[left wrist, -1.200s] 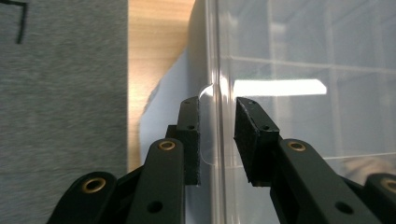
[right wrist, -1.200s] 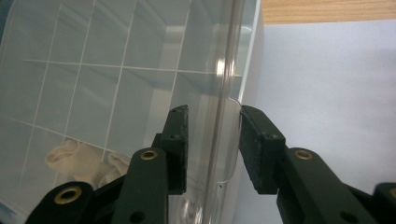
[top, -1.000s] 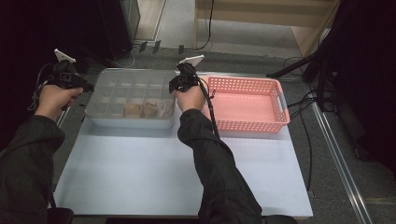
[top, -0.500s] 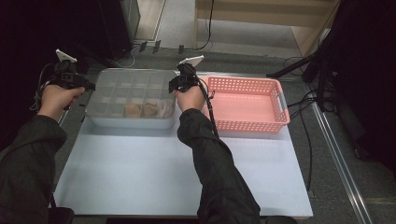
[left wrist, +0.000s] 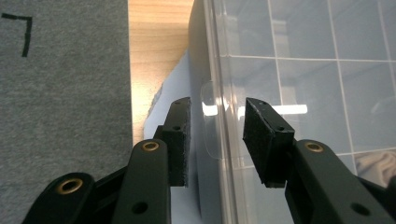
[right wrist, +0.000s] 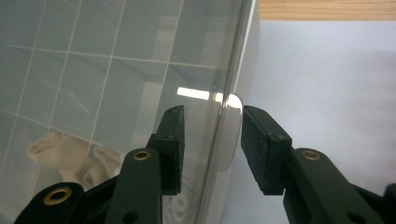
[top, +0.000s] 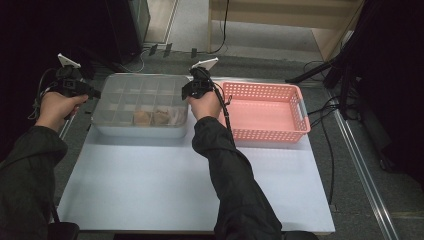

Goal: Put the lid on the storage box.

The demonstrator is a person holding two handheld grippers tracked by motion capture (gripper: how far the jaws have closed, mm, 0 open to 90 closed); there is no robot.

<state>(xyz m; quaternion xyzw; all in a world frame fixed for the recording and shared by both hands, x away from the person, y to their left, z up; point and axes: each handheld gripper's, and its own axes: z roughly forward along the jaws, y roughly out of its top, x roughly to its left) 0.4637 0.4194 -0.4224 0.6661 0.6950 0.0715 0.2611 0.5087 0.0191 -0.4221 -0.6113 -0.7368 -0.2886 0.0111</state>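
Note:
A clear lidded compartment box (top: 142,131) sits at the back left of the white table (top: 165,190). Pale cloth pieces (top: 152,117) lie in its front compartments. My left gripper (top: 93,94) is at the box's left edge. In the left gripper view it (left wrist: 218,105) stands open, its jaws straddling the lid's clear tab (left wrist: 209,126) without touching it. At the box's right edge is my right gripper (top: 185,93). In the right gripper view it (right wrist: 213,112) is open too, one jaw on each side of the lid's tab (right wrist: 232,133). White cloth (right wrist: 70,154) shows through the lid.
A pink mesh basket (top: 265,134) stands right of the box, close behind my right hand. Grey carpet (left wrist: 60,93) and a wooden strip (left wrist: 156,51) lie past the table's left edge. Cables (top: 327,107) trail on the floor at the right.

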